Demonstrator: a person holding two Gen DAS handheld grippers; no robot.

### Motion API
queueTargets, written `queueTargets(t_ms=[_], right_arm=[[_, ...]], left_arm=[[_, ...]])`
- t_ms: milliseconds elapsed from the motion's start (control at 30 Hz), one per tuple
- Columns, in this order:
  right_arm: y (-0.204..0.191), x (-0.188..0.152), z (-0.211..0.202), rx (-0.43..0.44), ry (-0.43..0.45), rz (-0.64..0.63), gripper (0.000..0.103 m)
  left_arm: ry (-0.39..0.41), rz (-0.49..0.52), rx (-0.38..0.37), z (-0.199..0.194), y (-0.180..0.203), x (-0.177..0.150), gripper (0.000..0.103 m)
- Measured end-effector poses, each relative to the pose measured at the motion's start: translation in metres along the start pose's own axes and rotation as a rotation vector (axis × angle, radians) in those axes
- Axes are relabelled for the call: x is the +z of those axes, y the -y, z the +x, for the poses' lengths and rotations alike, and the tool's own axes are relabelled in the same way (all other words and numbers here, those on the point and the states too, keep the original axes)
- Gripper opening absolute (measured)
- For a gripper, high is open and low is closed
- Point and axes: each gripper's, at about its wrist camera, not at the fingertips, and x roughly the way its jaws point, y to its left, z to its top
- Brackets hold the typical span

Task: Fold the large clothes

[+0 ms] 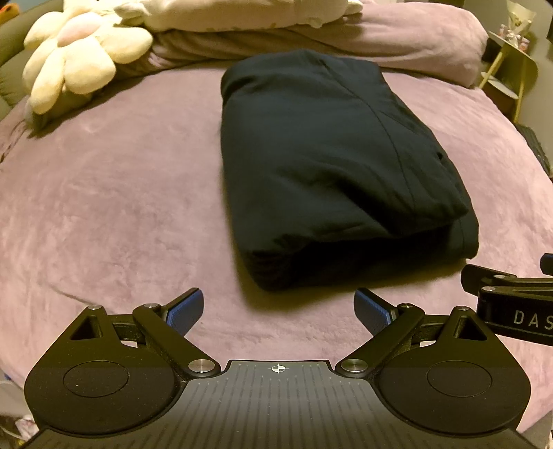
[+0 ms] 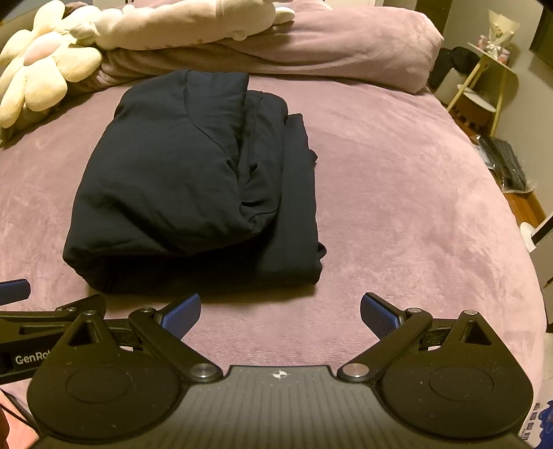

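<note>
Garment: dark folded bundle [image 1: 331, 165] lay on the bed [image 1: 114, 207], long axis running away from both claws.
Claws: left gripper [image 1: 278, 312] and right gripper [image 2: 280, 315] spread, empty — right one marginally nearer.

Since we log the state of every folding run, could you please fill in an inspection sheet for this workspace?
Surface: bed under a mauve plush blanket, bare around the garment.
Job's things: dark navy garment, folded into a thick bundle, lower layers sticking out on its right side.
Clutter: flower-shaped plush cushion; cream plush toy lying on the pillow.
Grippers: left gripper and right gripper both open, empty, short of the garment.
Cables: nothing seen.
Surroundings: small shelf stand beside the bed; dim warm light.
</note>
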Motion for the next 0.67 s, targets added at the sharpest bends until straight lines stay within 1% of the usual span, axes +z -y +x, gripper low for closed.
queueTargets(t_ms=[233,367,467,567,667], right_arm=[[-0.0001,-0.0007,0.0006,0.0,-0.002,0.002,0.099],[0.0003,-0.0013,0.0009,-0.002,-0.002,0.001,0.099],[0.0002,-0.0012,0.0011,-0.003,-0.003,0.003,0.099],[0.0009,-0.0012,0.0022,-0.002,-0.006,0.004,0.099],[0.001,-0.0017,0.0023,0.0,-0.005,0.001,0.099]], left_arm=[[0.001,0.008,-0.01,0.0015,0.0009,-0.0006,0.097],[0.025,0.007,-0.018,0.0001,0.0014,-0.0025,0.097],[0.016,0.007,-0.022,0.0019,0.0017,-0.003,0.097],[0.001,0.015,-0.002,0.0041,0.0033,-0.0018,0.097],[0.004,0.012,-0.005,0.0039,0.0028,-0.0007,0.097]])
